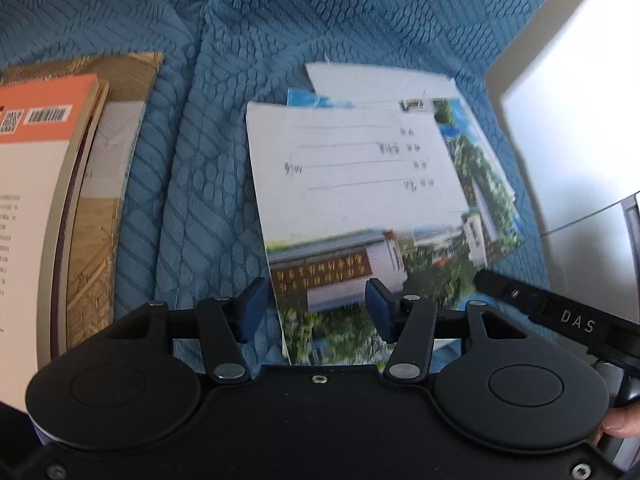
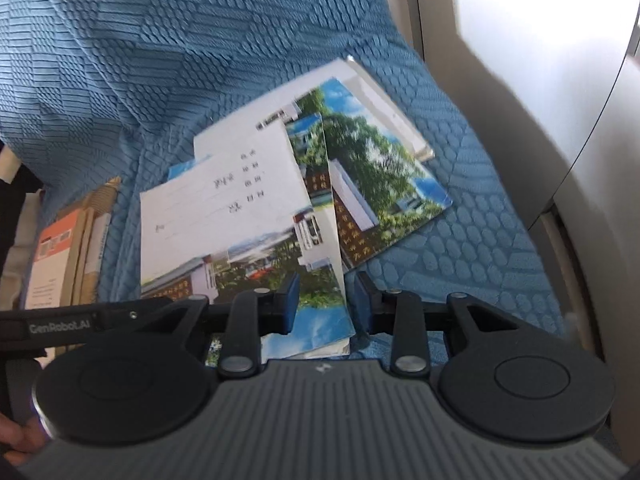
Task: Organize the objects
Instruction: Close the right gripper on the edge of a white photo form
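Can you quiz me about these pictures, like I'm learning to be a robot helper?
1. True or false: the left gripper is open.
2. Where is the orange-and-white paperback book with the barcode? A) on top of the stack of books; B) under the booklets; C) inside a gripper.
3. Fill in: the white paper booklets with building photos lie on a ___ textured cloth.

Key: 1 true; 2 A; 3 blue.

Black left tool (image 1: pixel 316 312) and grey-ribbed right tool (image 2: pixel 325 304), both blue-padded, silver-riveted.
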Demonstrator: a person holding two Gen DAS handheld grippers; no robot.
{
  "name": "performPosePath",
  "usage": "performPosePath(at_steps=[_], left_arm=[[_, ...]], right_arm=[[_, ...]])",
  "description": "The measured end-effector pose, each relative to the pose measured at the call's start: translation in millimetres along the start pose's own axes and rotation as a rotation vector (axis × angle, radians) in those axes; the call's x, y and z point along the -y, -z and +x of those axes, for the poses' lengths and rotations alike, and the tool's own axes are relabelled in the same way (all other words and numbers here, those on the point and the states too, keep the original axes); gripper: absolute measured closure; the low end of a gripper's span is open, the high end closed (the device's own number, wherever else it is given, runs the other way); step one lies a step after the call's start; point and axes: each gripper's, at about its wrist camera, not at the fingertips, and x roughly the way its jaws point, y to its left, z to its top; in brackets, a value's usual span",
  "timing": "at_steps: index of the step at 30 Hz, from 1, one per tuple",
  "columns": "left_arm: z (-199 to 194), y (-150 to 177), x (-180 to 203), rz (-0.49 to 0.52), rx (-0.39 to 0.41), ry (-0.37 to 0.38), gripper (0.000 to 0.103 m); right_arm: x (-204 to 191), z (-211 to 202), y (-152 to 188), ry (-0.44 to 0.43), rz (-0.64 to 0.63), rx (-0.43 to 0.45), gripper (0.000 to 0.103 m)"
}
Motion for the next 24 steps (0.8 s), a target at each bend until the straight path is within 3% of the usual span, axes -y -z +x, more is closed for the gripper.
performPosePath(at_steps=[6,12,16,24], left_arm=[[2.3,-3.5,-3.6,0.002,-0.001,0.008,0.061],[1.2,-3.0,-6.6,0.003,0.0,0.014,0.061],[0.6,-3.0,-7.5,0.009,0.004,-0.003,0.061],[0.7,-3.1,-8.2,0.009,0.009,0.018,0.061]], right_arm=[[1.7,6.5,-0.6,-0.004,0.023,-0.019,0.071],[3.4,8.2,-6.6,-0.054,0.018,-0.045,0.065],[20.6,0.4,-12.5,-0.189,0.131,-0.054,0.065],[14.9,-24.4,-22.4,-0.423,0.169,-0.046,0.069]])
